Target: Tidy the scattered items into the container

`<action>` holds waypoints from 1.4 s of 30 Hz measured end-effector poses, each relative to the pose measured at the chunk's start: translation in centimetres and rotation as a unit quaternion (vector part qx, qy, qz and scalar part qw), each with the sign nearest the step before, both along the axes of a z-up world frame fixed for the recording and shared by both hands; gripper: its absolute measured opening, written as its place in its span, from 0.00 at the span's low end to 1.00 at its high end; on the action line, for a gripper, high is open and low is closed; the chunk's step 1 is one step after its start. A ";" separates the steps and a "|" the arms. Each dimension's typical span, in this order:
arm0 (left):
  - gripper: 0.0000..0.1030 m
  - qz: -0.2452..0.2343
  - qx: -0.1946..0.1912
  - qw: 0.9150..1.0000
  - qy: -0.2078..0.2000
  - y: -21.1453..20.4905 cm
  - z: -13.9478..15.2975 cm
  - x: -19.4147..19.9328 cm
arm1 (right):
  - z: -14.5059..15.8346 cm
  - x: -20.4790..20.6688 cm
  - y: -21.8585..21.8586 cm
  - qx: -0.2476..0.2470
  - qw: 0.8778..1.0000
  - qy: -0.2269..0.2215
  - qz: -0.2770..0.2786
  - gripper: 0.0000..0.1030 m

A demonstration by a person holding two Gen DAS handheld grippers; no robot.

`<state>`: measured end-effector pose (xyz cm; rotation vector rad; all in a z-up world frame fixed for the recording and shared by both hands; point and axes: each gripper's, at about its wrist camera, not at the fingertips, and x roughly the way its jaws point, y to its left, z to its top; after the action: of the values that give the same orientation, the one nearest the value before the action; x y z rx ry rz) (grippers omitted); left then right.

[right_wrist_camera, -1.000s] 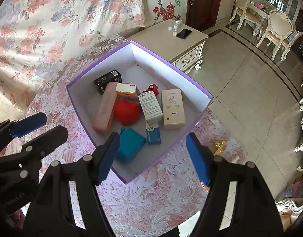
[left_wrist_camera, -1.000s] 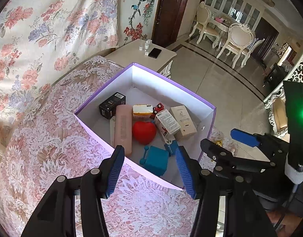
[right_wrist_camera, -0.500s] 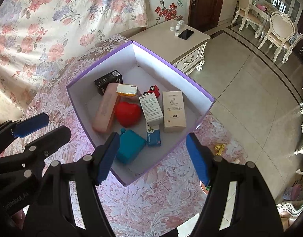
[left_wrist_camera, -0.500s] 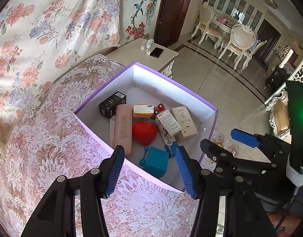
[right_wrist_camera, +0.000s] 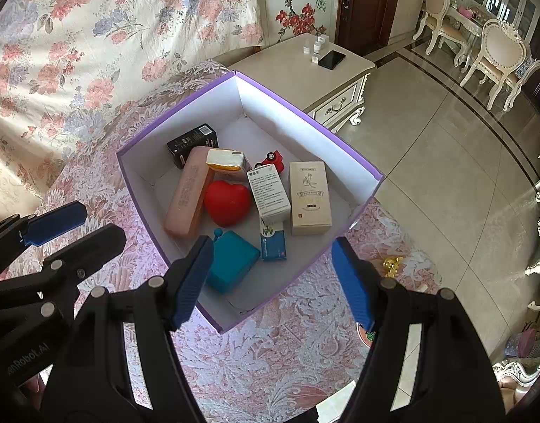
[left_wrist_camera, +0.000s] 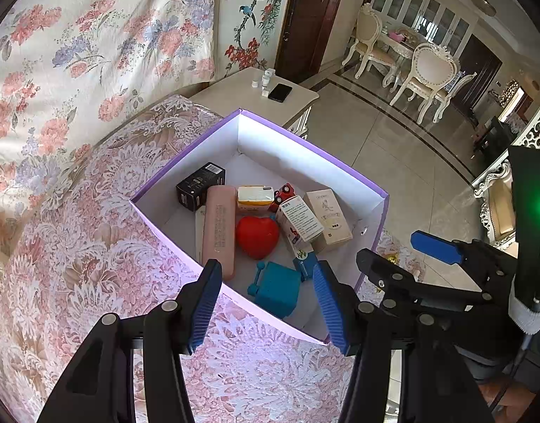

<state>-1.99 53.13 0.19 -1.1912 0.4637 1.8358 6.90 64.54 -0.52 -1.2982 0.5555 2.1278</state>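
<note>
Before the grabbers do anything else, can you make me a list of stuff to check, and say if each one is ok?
1. Left gripper empty, jaws apart: ok.
2. Right gripper empty, jaws apart: ok.
3. Purple box upright on the lace cloth: ok.
4. Red heart and teal toy inside the box: ok.
5. Nothing left outside: not ok, a small gold thing lies on the cloth beside the box.

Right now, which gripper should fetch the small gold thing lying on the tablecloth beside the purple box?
Right. The gold item lies just beside the right gripper, off its outer finger, jaws open and empty. The left gripper would have to cross the right one to reach it.
</note>
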 end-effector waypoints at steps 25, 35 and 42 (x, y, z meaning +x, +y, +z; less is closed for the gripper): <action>0.54 0.007 -0.004 1.000 -0.003 -0.1 -0.4 -0.1 | -0.4 0.0 0.3 0.000 1.000 -0.003 0.006 0.70; 0.59 0.017 -0.005 1.000 -0.001 -0.2 -0.4 -0.3 | -0.6 -0.1 0.3 0.000 1.000 -0.004 0.007 0.70; 0.60 0.012 -0.002 1.000 -0.006 -0.1 -0.3 -0.3 | -0.7 -0.2 0.4 0.001 1.000 -0.007 0.006 0.70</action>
<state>-2.27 52.99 -0.13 -1.2138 0.4486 1.8487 6.72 64.90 -1.22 -1.3167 0.5429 2.1269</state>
